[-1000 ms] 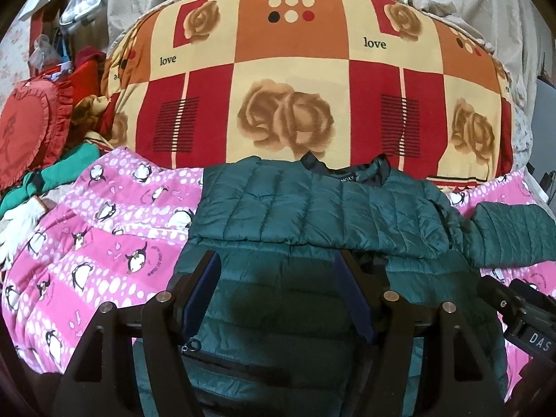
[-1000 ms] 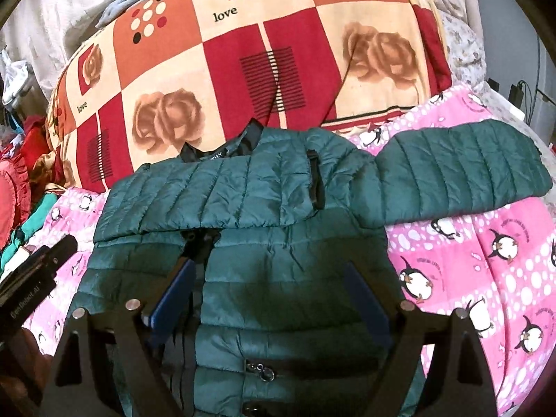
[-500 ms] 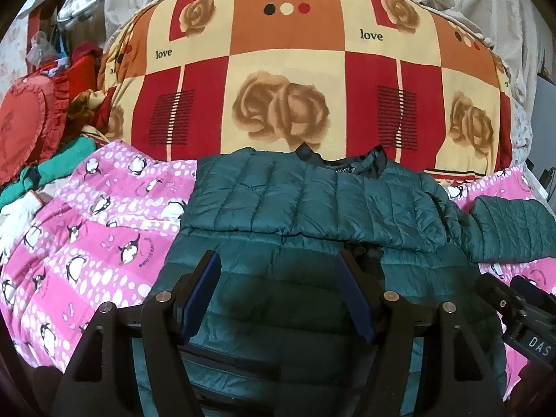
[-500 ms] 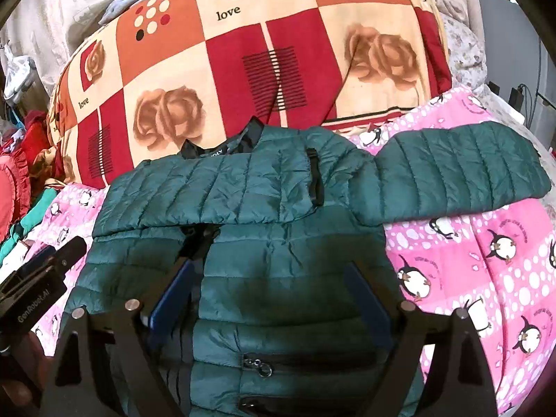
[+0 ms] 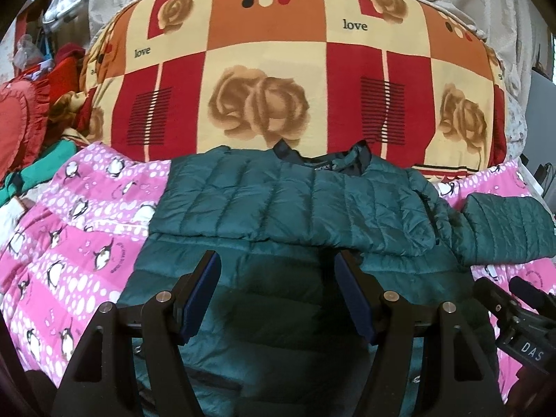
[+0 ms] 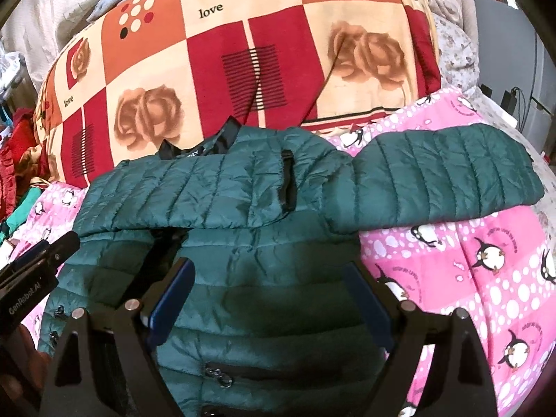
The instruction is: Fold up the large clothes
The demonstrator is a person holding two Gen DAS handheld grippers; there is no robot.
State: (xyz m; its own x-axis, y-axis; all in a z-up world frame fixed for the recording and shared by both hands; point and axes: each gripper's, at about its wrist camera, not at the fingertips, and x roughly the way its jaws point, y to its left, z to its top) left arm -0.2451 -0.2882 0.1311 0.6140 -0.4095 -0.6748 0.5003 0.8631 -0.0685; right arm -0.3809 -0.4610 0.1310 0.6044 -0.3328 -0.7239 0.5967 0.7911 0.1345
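Both tools hang side by side over the lower body of the green jacket, pointing toward its collar. The left tool is spread wide and grips nothing; the right tool is likewise released (blue pads apart). The jacket lies flat on the pink penguin sheet of the bed, one sleeve stretched rightward, below a rose-patterned quilt.
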